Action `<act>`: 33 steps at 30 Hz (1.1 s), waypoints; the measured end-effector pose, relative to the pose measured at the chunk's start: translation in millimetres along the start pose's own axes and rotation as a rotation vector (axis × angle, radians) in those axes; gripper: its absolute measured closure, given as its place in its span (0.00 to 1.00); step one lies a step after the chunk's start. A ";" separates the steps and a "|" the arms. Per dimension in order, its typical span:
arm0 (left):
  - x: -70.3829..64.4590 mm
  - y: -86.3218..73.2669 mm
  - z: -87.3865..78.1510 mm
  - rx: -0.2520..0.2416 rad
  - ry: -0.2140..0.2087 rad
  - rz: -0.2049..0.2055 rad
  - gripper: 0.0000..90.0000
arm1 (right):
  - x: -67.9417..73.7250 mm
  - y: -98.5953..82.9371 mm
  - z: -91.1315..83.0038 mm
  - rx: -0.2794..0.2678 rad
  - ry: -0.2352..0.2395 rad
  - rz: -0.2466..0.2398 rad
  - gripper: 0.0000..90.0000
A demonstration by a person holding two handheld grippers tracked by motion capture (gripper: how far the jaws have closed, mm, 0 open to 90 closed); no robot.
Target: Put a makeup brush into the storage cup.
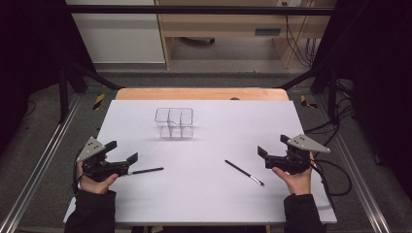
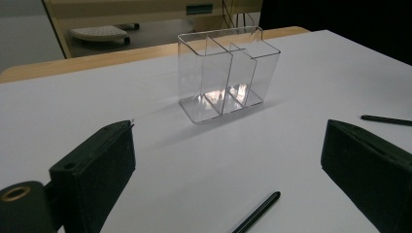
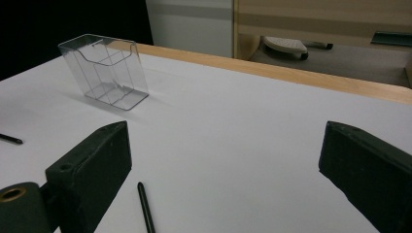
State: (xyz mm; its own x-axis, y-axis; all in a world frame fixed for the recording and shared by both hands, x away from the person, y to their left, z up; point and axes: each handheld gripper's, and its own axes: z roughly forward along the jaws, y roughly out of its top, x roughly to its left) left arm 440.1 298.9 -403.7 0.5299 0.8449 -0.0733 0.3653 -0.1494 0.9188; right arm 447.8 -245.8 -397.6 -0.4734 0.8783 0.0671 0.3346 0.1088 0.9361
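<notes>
Black pens, 2 of them, lie on the white table (image 1: 204,194): one pen (image 1: 145,171) just beside the left gripper (image 1: 121,151), the other pen (image 1: 244,173) near the right gripper (image 1: 272,148). Both grippers are wide apart and hold nothing. Nothing is started, I think; next, each must close on its pen and carry it to the clear holder (image 1: 174,122).

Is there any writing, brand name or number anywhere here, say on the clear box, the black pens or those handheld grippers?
No readable text in any view.
Clear holder: plain, no label.
Left pen and right pen: no print that can be made out; too small to tell.
Left gripper and right gripper: no markings visible.
White table: blank.
Yellow-black striped tape on the floor: a pattern, no words.
</notes>
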 end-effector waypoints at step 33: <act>-0.6 -2.1 17.3 0.178 -0.083 0.093 0.06 | 25.4 7.5 7.1 0.031 0.033 -0.034 0.06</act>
State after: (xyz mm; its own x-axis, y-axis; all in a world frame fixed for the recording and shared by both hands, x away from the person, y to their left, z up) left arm 452.3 289.9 -412.3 0.6258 0.7794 -0.0301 0.4376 -0.3189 0.8407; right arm 444.1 -219.4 -391.3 -0.5110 0.8583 0.0472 0.3429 0.1532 0.9268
